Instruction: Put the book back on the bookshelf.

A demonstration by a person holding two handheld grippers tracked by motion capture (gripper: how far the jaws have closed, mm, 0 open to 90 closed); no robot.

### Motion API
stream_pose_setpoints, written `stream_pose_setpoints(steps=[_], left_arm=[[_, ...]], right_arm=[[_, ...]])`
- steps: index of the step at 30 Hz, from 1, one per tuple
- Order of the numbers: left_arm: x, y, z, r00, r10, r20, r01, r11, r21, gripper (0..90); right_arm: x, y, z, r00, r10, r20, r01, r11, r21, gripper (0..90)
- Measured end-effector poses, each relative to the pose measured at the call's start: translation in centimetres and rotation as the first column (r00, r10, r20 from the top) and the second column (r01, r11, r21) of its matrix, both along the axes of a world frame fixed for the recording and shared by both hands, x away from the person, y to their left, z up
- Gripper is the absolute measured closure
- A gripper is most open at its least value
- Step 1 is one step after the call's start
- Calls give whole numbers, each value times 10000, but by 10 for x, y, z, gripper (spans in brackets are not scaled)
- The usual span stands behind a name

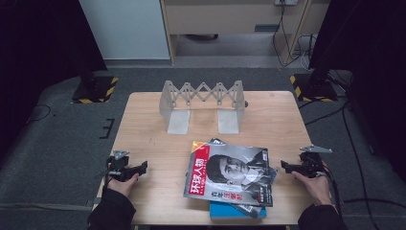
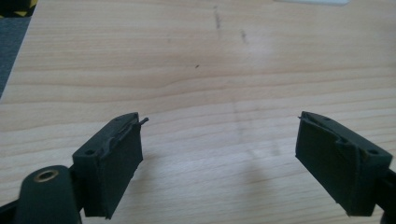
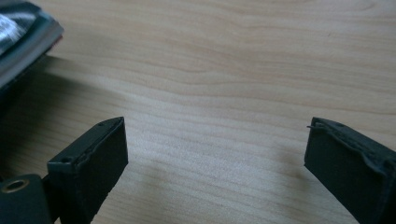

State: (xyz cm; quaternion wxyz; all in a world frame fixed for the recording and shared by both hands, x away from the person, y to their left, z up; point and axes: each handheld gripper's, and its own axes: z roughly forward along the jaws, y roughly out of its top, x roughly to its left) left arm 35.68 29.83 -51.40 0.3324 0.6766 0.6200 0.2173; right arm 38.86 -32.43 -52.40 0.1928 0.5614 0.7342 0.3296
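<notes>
A stack of magazines lies on the wooden table at front centre, the top one with a red spine and a portrait cover, and a blue book sits under it. An expandable grey book rack stands at the back. My left gripper rests near the front left edge, open, with bare wood between its jaws. At the right of the stack my right gripper is open and holds nothing. The stack's edge shows at the upper left of the right gripper view.
Beyond the table is grey carpet with two black stands on yellow-striped bases. Cables trail on the floor at the right. A wooden cabinet stands at the back.
</notes>
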Motion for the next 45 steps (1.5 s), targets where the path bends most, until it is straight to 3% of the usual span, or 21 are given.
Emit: stream_pose_setpoints(steps=[3,6,8,12,15,18,19,22,26,32,40,41,43,45], left_arm=[[-2,-5,9,9994,-1,353,15,9992,-393,151],[-4,-12,17,9972,-95,739,149,9972,-731,157],[-7,-18,21,9954,-195,937,288,9947,-986,157],[-13,-30,29,9903,-557,1273,746,9861,-1485,172],[-16,-36,33,9865,-835,1406,1050,9827,-1525,181],[-21,-46,38,9812,-1197,1516,1454,9743,-1720,196],[-21,-46,38,9812,-1197,1516,1454,9743,-1720,198],[-27,-56,40,9759,-1605,1481,1867,9649,-1847,212],[-30,-62,42,9720,-1794,1516,2066,9600,-1891,236],[-38,-76,42,9620,-2396,1311,2641,9383,-2234,270],[-45,-92,38,9527,-2859,1031,3030,9208,-2458,315],[-47,-96,37,9483,-3032,934,3171,9140,-2532,318],[-48,-99,36,9458,-3129,874,3249,9106,-2553,324],[-52,-105,34,9389,-3357,761,3438,9033,-2567,329]], right_arm=[[-3,1,7,9998,-102,187,103,9999,-59,69],[-6,3,13,9998,-187,-56,186,9998,-27,69],[-8,4,18,9998,-206,73,207,9997,-161,74],[-15,7,32,9984,-192,529,186,9998,124,79],[-18,11,40,9971,-149,751,123,9993,341,79],[-22,19,54,9938,-116,1109,40,9976,686,80],[-22,19,54,9938,-116,1109,40,9976,686,80],[-28,29,66,9901,167,1394,-321,9935,1094,83],[-32,43,73,9869,576,1504,-754,9904,1155,83],[-36,61,78,9794,1153,1657,-1340,9852,1066,83],[-40,85,76,9714,1825,1522,-1993,9745,1035,92],[-40,91,74,9696,1959,1463,-2109,9729,949,94],[-40,93,73,9686,2032,1434,-2173,9720,899,95],[-40,101,70,9660,2208,1348,-2326,9693,793,96]])
